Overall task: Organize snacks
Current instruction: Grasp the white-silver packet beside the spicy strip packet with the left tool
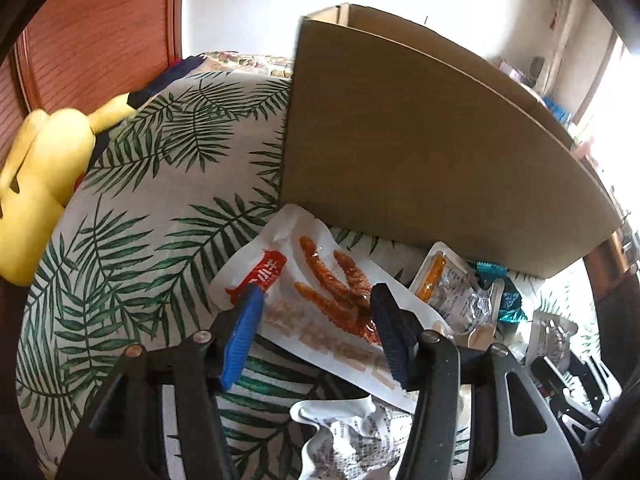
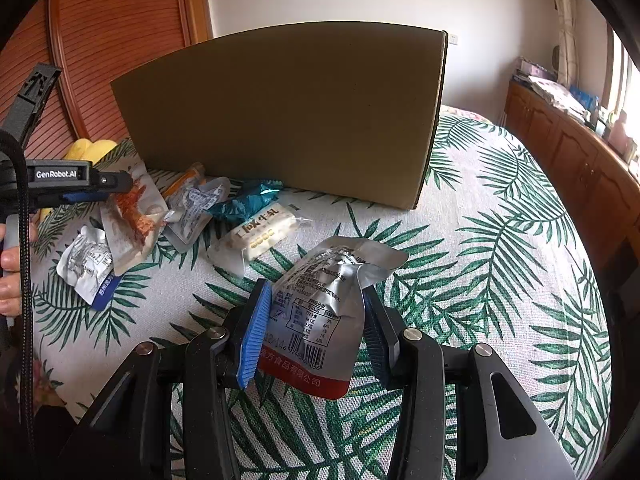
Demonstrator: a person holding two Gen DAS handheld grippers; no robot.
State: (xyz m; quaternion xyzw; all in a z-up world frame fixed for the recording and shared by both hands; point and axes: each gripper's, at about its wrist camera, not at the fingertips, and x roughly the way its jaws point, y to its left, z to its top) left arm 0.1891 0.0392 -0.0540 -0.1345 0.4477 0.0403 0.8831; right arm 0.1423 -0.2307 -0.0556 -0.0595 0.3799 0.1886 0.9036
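Right gripper (image 2: 316,322) clamped on silver pouch (image 2: 320,300) above leaf-print cloth (image 2: 500,248); cardboard box (image 2: 288,108) upright behind; loose snacks before it: nougat bar (image 2: 260,232), teal wrapper (image 2: 244,200), chicken-feet pack (image 2: 132,216); left gripper (image 2: 80,184) over pack, at left edge.

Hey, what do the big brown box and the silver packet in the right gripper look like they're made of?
The box looks like cardboard: matte brown, with a raw edge showing down its right corner. The silver packet looks like foil or metallised plastic film: shiny, creased, with printed text and a barcode. Which of the two is hard to tell. The right gripper has its jaws closed on it.
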